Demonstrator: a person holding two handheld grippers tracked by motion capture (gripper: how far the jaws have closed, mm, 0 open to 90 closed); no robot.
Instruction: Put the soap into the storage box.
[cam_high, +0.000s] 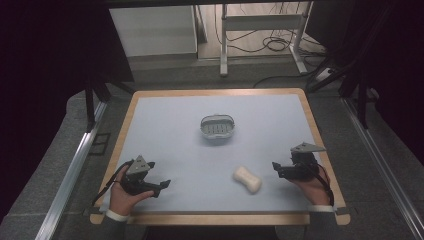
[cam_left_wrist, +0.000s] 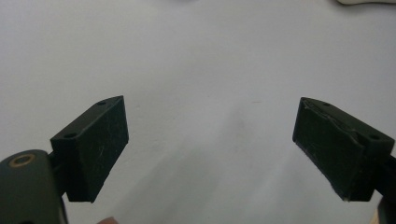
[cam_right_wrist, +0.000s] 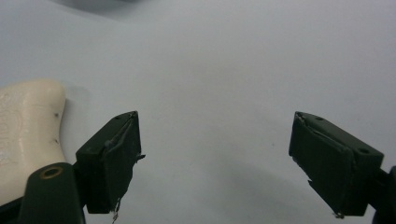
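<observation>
While the bar of soap (cam_high: 247, 179) is lying bare on the table (cam_high: 165, 125), lower right of centre in the high view, nothing is being carried yet. The right claw (cam_high: 278, 169) is waiting just beside it, released and empty; the left claw (cam_high: 161, 186) is standing released too, well apart at lower left. The soap dish (cam_high: 217, 127) is sitting empty above centre. Probably the whole work is remaining. Wide free room is lying between them, edges far.

The high view is dim, with black, underexposed corners and soft, grainy detail. Both gripper views are evenly lit from above: the pale table (cam_left_wrist: 196, 56) reads washed out, faint soft shadows spread below and between the jaws, and the far edge beyond them blurs.
</observation>
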